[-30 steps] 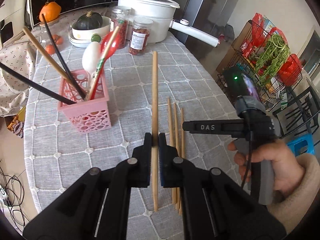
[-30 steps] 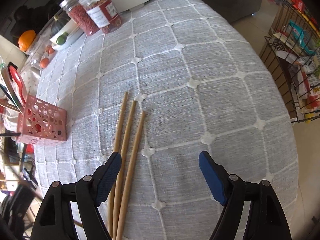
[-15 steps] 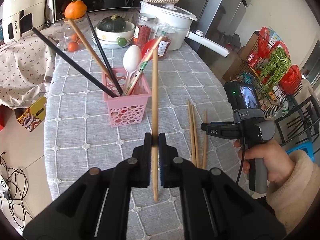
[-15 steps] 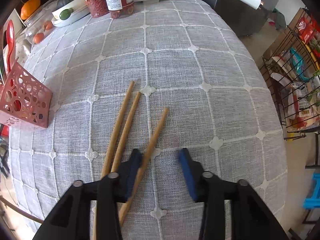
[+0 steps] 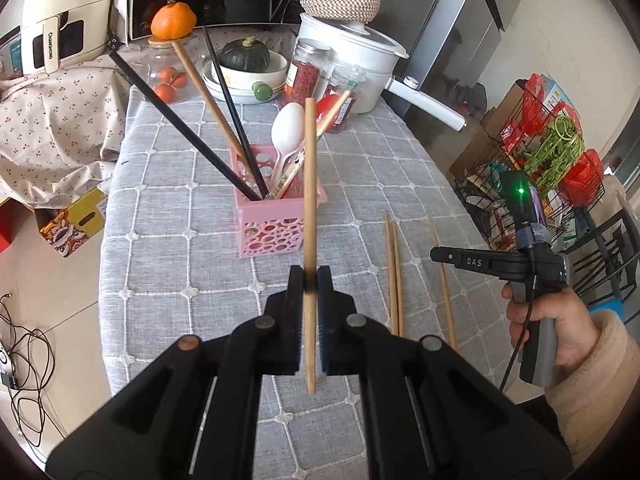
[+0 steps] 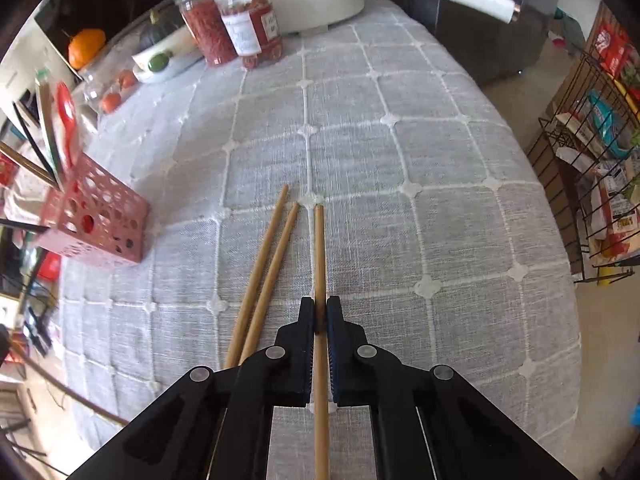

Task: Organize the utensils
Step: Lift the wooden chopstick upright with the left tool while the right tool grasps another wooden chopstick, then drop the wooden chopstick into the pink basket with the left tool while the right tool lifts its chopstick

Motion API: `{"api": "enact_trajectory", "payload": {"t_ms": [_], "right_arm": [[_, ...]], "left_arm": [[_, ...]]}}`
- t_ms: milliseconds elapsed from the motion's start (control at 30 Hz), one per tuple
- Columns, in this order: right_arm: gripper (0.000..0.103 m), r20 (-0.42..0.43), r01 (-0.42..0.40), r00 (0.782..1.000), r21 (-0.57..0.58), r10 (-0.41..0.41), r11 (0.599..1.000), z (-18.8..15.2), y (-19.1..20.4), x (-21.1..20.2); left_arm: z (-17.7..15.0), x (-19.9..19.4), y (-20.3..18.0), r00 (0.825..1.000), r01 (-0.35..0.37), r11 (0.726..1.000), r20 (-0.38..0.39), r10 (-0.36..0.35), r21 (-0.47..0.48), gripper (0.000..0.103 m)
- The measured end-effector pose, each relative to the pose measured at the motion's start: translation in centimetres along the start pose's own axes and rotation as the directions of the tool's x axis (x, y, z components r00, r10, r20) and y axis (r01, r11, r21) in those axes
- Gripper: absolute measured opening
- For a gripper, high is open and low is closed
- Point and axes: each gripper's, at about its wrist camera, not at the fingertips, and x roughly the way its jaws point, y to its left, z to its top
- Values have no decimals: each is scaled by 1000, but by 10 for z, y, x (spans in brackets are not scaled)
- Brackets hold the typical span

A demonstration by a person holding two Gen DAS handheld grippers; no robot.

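Note:
My left gripper [image 5: 310, 276] is shut on a wooden chopstick [image 5: 309, 184], held upright above the grey checked tablecloth in front of the pink holed basket [image 5: 276, 232]. The basket holds black and wooden chopsticks, a white spoon and a red utensil. In the right wrist view my right gripper [image 6: 320, 308] points down at the cloth. Its jaws are closing, with the pads pressing on another wooden chopstick [image 6: 319, 248]. Two more wooden chopsticks [image 6: 268, 264] lie side by side just left of it. The pink basket [image 6: 100, 224] stands further left.
At the back of the table stand a white pot [image 5: 352, 52] with a long handle, two jars [image 5: 304, 76] of red contents and a bowl [image 5: 246, 80] with a green squash. A wire rack [image 5: 552, 160] of groceries stands off the table's right edge. A hand [image 5: 560, 320] holds the right gripper.
The right jaws went from wide open to pressing on the rightmost chopstick, which now lies straight between them. The left gripper carried its chopstick up and closer in line with the basket.

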Motion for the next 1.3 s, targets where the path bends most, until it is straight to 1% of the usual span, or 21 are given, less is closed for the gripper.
{"api": "enact_trajectory", "payload": {"t_ms": [167, 300, 400, 467, 533, 600, 700, 800, 967, 1067, 1133, 1167, 1300], "right_arm": [[6, 62, -63, 996, -12, 63, 998, -4, -3, -31], [6, 125, -82, 989, -16, 84, 996, -5, -6, -53], [6, 184, -114, 976, -24, 117, 993, -6, -6, -75], [6, 224, -128, 965, -46, 135, 991, -7, -2, -90], [6, 259, -137, 954, -66, 149, 988, -10, 1, -103], [6, 290, -139, 944, -83, 157, 987, -13, 4, -114], [6, 330, -146, 928, -101, 172, 984, -14, 10, -127], [6, 369, -151, 911, -122, 186, 981, -13, 15, -137], [6, 410, -158, 889, -142, 203, 977, -10, 25, -148], [6, 420, -162, 883, -150, 211, 975, -8, 29, -149], [6, 422, -162, 881, -154, 214, 975, -8, 31, -149], [6, 423, -161, 881, -157, 214, 974, -8, 32, -149], [6, 419, -162, 882, -161, 216, 974, -8, 32, -148]], "left_arm": [[5, -13, -4, 998, 10, 1000, 56, -10, 1, 7], [11, -21, -7, 996, 16, 1000, 92, -16, -2, 7], [17, -31, -9, 990, 23, 1000, 138, -22, -2, 7], [20, -39, -9, 983, 23, 1000, 182, -21, -9, 7], [22, -47, -8, 972, 12, 1000, 235, -6, -23, 7], [25, -54, -7, 957, 0, 999, 291, 11, -39, 7], [29, -63, -3, 929, 0, 997, 370, 27, -74, 7], [34, -71, 1, 901, 21, 994, 433, 28, -109, 7], [43, -71, 5, 857, 19, 987, 511, 65, -158, 7], [47, -64, 7, 836, -6, 984, 539, 104, -180, 7], [50, -57, 8, 831, -12, 981, 543, 118, -194, 7], [50, -53, 7, 832, -17, 980, 541, 124, -198, 7], [53, -36, 4, 843, -56, 979, 516, 151, -194, 7]]}}
